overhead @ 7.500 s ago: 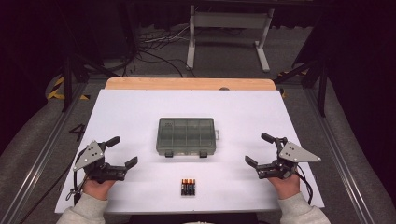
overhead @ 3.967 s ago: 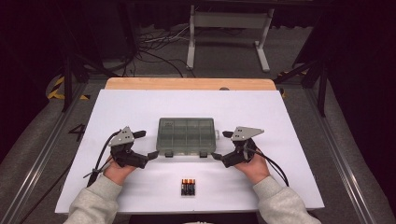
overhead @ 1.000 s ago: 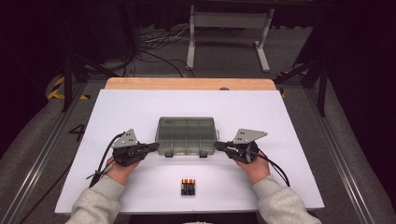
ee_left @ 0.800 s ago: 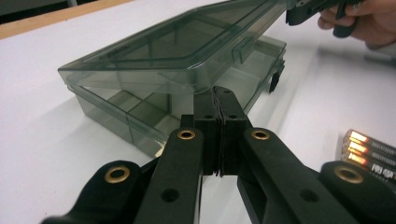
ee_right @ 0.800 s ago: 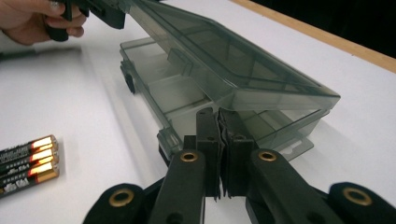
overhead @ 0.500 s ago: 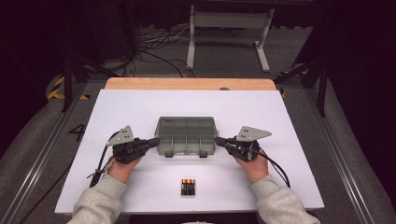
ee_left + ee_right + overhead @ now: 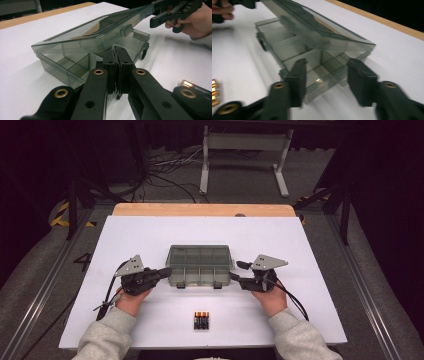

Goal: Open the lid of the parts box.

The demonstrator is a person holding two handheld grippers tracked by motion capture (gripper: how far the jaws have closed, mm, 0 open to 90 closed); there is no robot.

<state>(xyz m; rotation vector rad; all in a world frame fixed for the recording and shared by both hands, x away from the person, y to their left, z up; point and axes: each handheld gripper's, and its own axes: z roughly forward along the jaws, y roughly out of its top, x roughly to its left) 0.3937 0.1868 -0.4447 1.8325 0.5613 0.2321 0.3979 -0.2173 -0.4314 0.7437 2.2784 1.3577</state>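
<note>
At the left of the table (image 7: 100, 250) the left gripper (image 7: 161, 273) points rightward at the left end of the compartment box (image 7: 200, 266), its jaws pressed together with nothing visibly between them; the left gripper view puts those tips at the box's near left corner, under the raised lid (image 7: 95, 30). The box sits at the table's middle, its long axis running left to right, so each gripper faces one short end. Near of it, well apart, lie the batteries (image 7: 201, 320). At the right, the right gripper (image 7: 235, 270) has its jaws spread, one either side of the box's right end. The high view makes the box look shut; the gripper views show the lid tilted up, hinged at the far side; I judge lifting it further falls to either hand equally.
</note>
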